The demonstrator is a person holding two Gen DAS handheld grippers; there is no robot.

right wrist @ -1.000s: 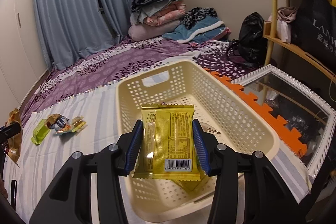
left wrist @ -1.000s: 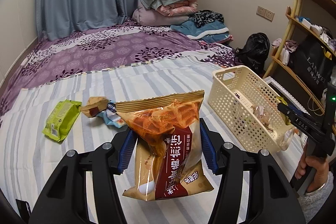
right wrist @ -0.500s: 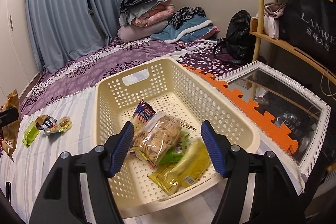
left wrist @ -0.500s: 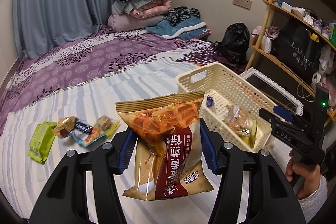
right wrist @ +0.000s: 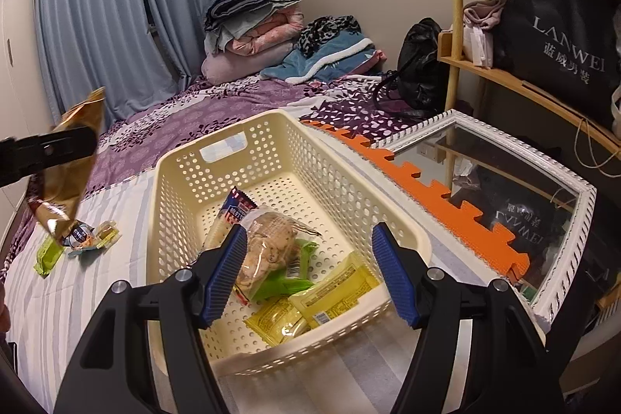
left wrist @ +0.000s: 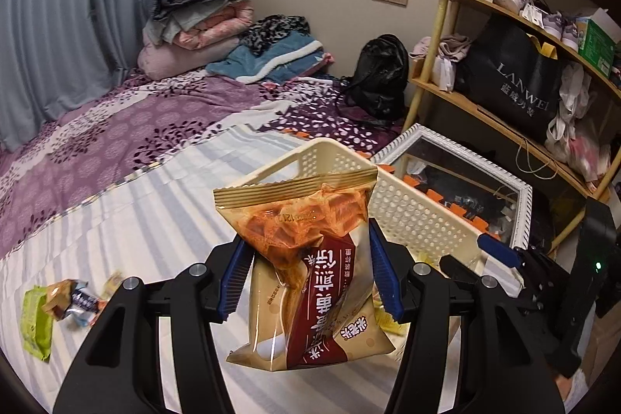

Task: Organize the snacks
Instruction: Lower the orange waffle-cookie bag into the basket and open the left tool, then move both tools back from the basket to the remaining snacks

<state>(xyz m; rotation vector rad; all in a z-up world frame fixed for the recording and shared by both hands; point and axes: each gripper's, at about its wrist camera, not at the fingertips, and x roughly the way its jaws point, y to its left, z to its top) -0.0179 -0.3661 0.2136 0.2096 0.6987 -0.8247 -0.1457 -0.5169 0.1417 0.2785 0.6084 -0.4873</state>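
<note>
Between the blue fingers (left wrist: 237, 278) of the left gripper (left wrist: 306, 274): one snack bag (left wrist: 310, 270), held above the striped bed (left wrist: 128, 220) near the cream basket (right wrist: 174, 220). Judged light, soft, air-filled, slippery film; contents likely brittle. Best held mid-body, gently. Right gripper (right wrist: 310, 270) hung over the basket, parted, holding nothing. Loose snacks (left wrist: 70, 301) remained on the bed.

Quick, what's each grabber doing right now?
Left gripper: shut on the waffle snack bag.
Right gripper: open, holding nothing, above the basket.
</note>
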